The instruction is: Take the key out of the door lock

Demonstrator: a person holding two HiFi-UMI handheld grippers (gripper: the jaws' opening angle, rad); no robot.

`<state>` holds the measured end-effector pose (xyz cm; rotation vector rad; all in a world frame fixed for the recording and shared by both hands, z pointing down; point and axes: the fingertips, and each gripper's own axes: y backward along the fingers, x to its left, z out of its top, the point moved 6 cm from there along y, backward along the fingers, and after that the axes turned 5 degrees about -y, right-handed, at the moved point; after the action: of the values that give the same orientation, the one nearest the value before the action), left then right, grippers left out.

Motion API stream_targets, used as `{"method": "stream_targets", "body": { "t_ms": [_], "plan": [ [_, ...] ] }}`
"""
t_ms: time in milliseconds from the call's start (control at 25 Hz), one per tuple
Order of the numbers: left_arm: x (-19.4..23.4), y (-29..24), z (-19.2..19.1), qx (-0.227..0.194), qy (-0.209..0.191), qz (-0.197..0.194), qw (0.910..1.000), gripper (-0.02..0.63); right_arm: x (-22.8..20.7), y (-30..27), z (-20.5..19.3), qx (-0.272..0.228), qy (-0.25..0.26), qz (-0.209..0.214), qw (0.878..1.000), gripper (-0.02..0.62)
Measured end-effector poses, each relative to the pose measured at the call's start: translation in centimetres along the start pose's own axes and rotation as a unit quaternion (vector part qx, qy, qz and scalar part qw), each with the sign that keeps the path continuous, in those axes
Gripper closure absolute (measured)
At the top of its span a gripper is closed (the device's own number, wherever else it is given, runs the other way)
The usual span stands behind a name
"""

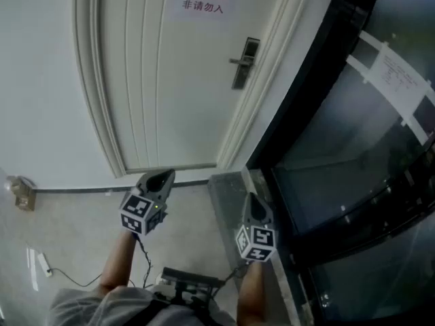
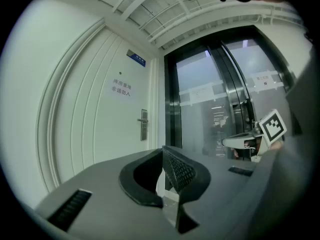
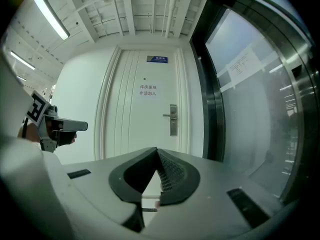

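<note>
The white door (image 1: pixel 166 80) is closed, and its silver lock plate with a lever handle (image 1: pixel 243 63) sits near its right edge. That lock (image 2: pixel 143 125) is small and far off in the left gripper view, as is the same lock (image 3: pixel 173 119) in the right gripper view. No key can be made out at this distance. My left gripper (image 1: pixel 165 174) and right gripper (image 1: pixel 250 197) are held level, side by side, well short of the door. Both are shut with nothing between their jaws.
A paper sign (image 1: pixel 204 0) hangs high on the door. A dark-framed glass wall (image 1: pixel 353 148) runs along the right. A grey stone strip (image 1: pixel 228 202) lies on the floor below it. A small fixture (image 1: pixel 22 192) and a cable (image 1: pixel 64 275) lie at the left.
</note>
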<state>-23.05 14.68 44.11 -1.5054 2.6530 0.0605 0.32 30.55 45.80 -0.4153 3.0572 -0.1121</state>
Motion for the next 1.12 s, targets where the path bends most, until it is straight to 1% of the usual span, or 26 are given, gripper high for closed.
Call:
{"method": "stream_targets", "body": {
  "t_ms": [280,600,800,1000,1120],
  "plan": [
    [-0.5,-0.5,-0.1,0.002,0.001,-0.001,1.0,0.598,-1.0,0.3,0.2,-0.012,-0.018,-0.007,1.0,0.584],
    [-1.9,-1.9,-0.3,0.004,0.0,-0.002,1.0,0.598,-3.0,0.2,-0.4,-0.005,-0.012,-0.009,1.0,0.584],
    [-3.0,-3.2,0.0,0.004,-0.003,0.005,1.0,0.598,-4.4,-0.2,-0.1,-0.005,-0.006,0.001,1.0,0.584],
    [-4.3,-4.2,-0.2,0.008,-0.008,0.01,0.9999,0.598,-5.8,-0.9,0.0,-0.01,-0.017,0.012,1.0,0.584],
    [-4.7,-4.9,-0.5,0.01,-0.006,0.011,0.9999,0.598,-6.2,-1.6,-0.3,-0.008,-0.015,0.019,1.0,0.584]
  ]
}}
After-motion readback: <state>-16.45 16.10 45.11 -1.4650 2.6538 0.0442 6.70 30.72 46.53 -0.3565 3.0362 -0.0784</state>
